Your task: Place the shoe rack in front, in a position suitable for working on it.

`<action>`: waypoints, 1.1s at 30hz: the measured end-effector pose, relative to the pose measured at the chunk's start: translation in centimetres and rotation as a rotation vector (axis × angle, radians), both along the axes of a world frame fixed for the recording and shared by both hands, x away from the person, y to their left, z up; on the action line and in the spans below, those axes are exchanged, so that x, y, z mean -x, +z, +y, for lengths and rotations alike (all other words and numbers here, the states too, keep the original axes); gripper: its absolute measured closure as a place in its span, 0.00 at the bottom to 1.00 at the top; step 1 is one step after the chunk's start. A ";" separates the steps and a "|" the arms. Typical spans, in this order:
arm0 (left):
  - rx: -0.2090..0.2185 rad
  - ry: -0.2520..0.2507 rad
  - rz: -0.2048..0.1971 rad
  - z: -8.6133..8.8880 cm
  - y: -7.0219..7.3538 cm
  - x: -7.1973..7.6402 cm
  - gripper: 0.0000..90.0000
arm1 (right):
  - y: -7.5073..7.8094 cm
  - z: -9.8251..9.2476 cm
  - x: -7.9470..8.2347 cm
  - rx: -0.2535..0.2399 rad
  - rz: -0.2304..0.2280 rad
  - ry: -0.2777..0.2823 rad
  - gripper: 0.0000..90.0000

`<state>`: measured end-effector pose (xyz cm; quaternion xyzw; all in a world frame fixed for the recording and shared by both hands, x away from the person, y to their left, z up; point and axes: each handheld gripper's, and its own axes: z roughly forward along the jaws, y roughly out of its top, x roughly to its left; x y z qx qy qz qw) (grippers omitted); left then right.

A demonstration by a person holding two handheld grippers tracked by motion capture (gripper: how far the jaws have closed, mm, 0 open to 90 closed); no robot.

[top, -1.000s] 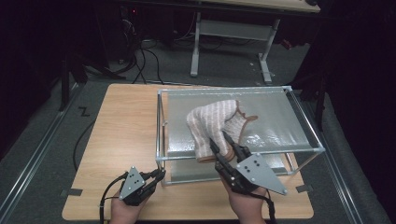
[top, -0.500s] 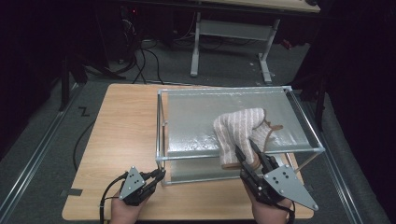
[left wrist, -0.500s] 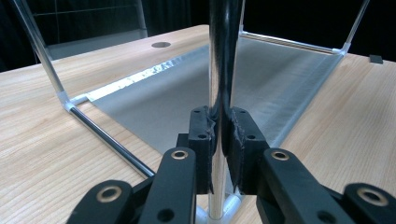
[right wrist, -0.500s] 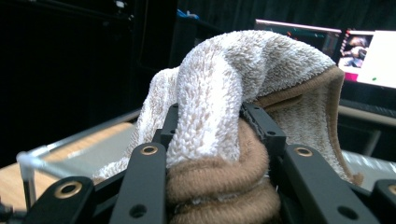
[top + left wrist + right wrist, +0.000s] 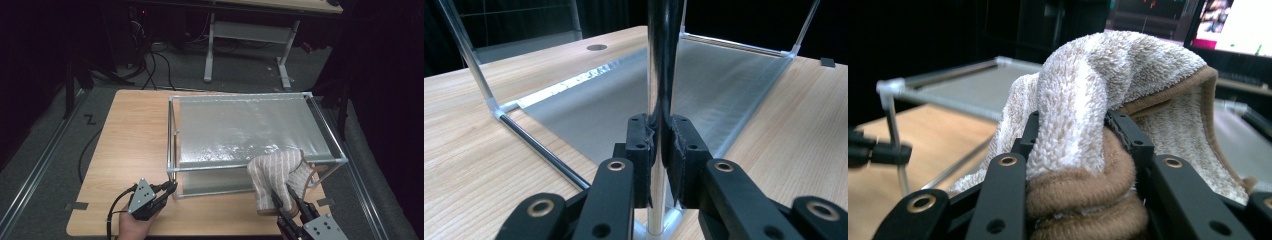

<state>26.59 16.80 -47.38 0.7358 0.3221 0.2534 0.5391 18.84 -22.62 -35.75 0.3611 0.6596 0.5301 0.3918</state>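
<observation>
A metal-tube frame [image 5: 172,131] with a silvery sheet [image 5: 245,125] across its top stands on the wooden table [image 5: 135,130]. My left gripper [image 5: 171,188] is shut on the frame's near-left upright post [image 5: 659,75], the pads [image 5: 640,145] pressing it from both sides. My right gripper [image 5: 289,196] is shut on a beige striped towel [image 5: 275,172] with a brown hem. The towel hangs over the frame's near-right corner. In the right gripper view the towel [image 5: 1098,95] is bunched between the jaws of the right gripper [image 5: 1075,127] and drapes over them.
The table's near edge runs just below both hands. A white-legged desk [image 5: 210,50] and floor cables [image 5: 160,65] lie beyond the far edge. Bare wood lies left of the frame. A lit screen [image 5: 1233,25] shows behind the towel.
The right gripper has carried the towel rightward, nearer and lower, from over the middle of the sheet to the frame's near-right corner. The left gripper has stayed on the post.
</observation>
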 end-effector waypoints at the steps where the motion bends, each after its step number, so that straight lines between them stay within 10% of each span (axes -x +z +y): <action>1: 0.000 0.001 -0.001 0.0 0.0 0.0 0.89 | -0.3 0.0 0.1 0.006 0.011 0.001 0.72; 13: -0.001 0.018 0.003 0.3 0.1 -0.5 0.89 | -6.9 -0.6 -4.7 0.060 0.225 -0.050 0.72; 33: 0.005 0.096 0.013 2.7 0.2 -1.6 0.90 | -11.6 -7.1 -9.3 0.092 0.370 -0.280 0.71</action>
